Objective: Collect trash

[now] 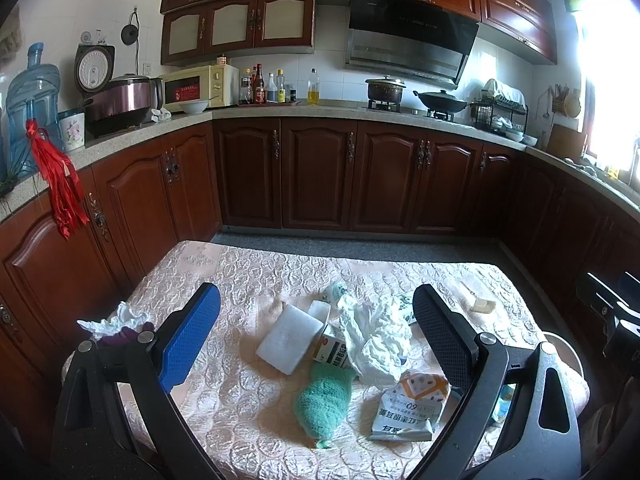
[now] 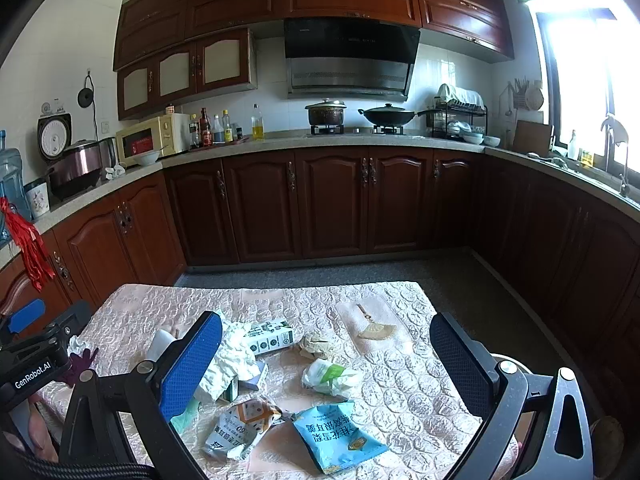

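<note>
Trash lies on a table with a pink quilted cloth [image 1: 240, 280] [image 2: 400, 392]. In the left wrist view I see crumpled white paper [image 1: 376, 340], a small carton [image 1: 332, 350], a white foam block [image 1: 290, 338], a green knitted cloth [image 1: 324, 404] and an orange-and-white snack bag [image 1: 412, 404]. In the right wrist view I see a blue snack bag [image 2: 340, 436], the orange-and-white bag [image 2: 240, 424], a green-and-white wrapper [image 2: 332, 376], a milk carton [image 2: 272, 338] and crumpled paper [image 2: 232, 360]. My left gripper [image 1: 316, 340] and right gripper [image 2: 326, 368] hang open above the pile, holding nothing.
Crumpled tissue and a purple cloth [image 1: 120, 324] lie at the table's left edge. A small fan-shaped item [image 2: 376, 330] lies at the back right. Brown cabinets [image 1: 320, 172] and a counter with appliances surround the table. A white round rim [image 1: 564, 348] shows at the table's right.
</note>
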### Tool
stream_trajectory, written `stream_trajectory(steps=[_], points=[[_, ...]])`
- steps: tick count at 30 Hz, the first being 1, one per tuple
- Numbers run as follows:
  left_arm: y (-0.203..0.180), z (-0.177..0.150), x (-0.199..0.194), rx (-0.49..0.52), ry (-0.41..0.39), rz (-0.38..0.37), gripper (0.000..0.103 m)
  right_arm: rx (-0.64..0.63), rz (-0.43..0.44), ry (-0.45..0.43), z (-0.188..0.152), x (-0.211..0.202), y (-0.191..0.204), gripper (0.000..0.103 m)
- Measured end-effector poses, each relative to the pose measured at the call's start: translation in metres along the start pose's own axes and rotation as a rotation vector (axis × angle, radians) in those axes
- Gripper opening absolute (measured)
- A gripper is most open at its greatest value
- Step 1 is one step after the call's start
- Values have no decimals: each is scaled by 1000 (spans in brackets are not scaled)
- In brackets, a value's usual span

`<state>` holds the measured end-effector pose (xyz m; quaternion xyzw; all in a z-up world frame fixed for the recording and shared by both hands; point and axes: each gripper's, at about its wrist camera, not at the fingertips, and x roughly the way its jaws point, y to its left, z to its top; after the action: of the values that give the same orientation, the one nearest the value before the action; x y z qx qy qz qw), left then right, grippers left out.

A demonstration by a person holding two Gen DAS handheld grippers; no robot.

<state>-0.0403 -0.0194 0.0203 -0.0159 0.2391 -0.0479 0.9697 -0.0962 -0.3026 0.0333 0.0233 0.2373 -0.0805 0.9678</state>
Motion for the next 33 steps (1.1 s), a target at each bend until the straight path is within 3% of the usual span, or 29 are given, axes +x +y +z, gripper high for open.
stream_trajectory(steps=[33], points=[[-8, 1, 2, 5, 13, -18, 97, 1, -4, 1, 1, 1, -2, 103]])
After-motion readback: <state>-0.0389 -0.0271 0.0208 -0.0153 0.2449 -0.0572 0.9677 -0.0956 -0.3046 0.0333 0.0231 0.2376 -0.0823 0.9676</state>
